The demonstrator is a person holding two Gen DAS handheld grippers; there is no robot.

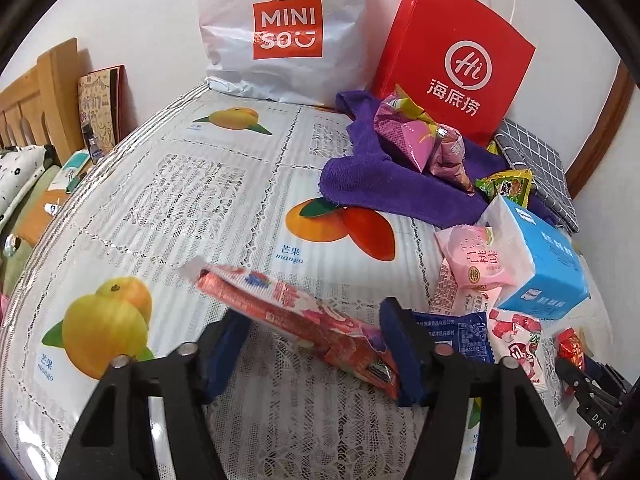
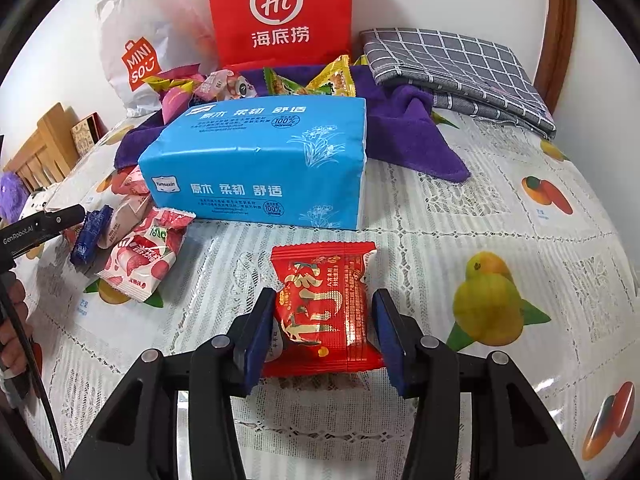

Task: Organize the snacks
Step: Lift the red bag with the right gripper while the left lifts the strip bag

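Left tongs (image 1: 316, 344): jaws spread wide, straddling a long red snack bar (image 1: 296, 316) that lies diagonally on the counter (image 1: 224, 184). The right pad sits against or just beside the bar's near end; the left pad stands clear of it. No grip established.

Right tongs (image 2: 324, 332): jaws set either side of a red snack packet (image 2: 324, 308) lying flat on the counter. The left pad touches the packet's edge; the right pad is just beside the opposite edge. Whether pressure is applied cannot be told.

Remaining snacks: a white-and-pink lychee packet (image 2: 140, 268) and a small dark blue packet (image 2: 92, 236) lie left of the red packet, near the left tongs' tip. A pale pink packet (image 1: 480, 256) leans against the blue tissue pack (image 2: 264, 168), which stands mid-counter. Further packets, pink (image 1: 416, 136) and green-yellow (image 1: 506, 188), rest on a purple towel (image 1: 368, 176) at the far side.

Against the far wall: a white Miniso bag (image 1: 280, 28) to the left, a red paper bag (image 1: 456, 60) beside it, and a folded grey checked cloth (image 2: 460, 64) to the right.
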